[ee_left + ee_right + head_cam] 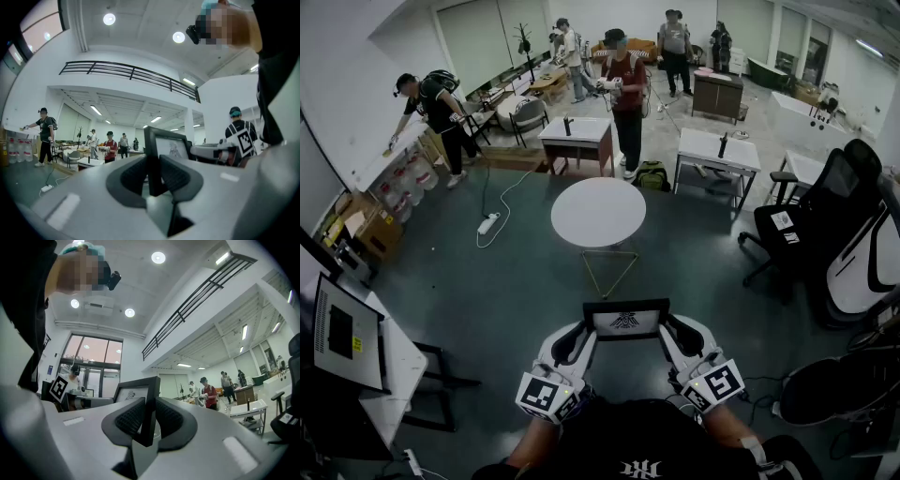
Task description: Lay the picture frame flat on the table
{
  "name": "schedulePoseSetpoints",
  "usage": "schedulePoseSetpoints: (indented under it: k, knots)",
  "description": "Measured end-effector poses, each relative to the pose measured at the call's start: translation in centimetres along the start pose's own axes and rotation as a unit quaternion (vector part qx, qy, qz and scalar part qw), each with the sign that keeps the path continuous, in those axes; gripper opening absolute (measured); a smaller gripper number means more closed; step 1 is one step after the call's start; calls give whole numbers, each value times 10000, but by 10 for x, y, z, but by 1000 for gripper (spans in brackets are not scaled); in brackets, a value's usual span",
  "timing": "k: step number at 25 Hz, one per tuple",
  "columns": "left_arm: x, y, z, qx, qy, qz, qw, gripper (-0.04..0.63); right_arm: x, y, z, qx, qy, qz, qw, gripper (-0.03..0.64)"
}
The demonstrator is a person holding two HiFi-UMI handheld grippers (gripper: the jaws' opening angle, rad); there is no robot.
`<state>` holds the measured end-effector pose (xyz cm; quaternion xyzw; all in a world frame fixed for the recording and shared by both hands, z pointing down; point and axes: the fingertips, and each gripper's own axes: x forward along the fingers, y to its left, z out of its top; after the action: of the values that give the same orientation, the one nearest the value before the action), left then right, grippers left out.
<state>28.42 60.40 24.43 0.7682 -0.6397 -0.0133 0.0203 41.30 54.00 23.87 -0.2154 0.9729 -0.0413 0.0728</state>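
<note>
A black picture frame (626,321) with a white print in it is held upright in the air in front of me, short of the round white table (600,212). My left gripper (578,339) is shut on the frame's left edge and my right gripper (675,337) is shut on its right edge. In the left gripper view the frame's (169,146) black edge stands clamped between the dark pads (132,177) of the left gripper (152,177). The right gripper view shows the frame (135,393) pinched the same way in the right gripper (149,420).
Black and white office chairs (825,220) stand at the right. A desk with a monitor (342,333) is at the left. Beyond the round table are white desks (717,150), several people (623,94) and a power strip (487,223) on the floor.
</note>
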Motion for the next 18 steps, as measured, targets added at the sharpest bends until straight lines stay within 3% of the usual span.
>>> schedulePoseSetpoints:
  k: [18]
  knots:
    - [3,-14,0,93,48,48,9999,83,-8,-9,-3,-53,109,17,9999,58]
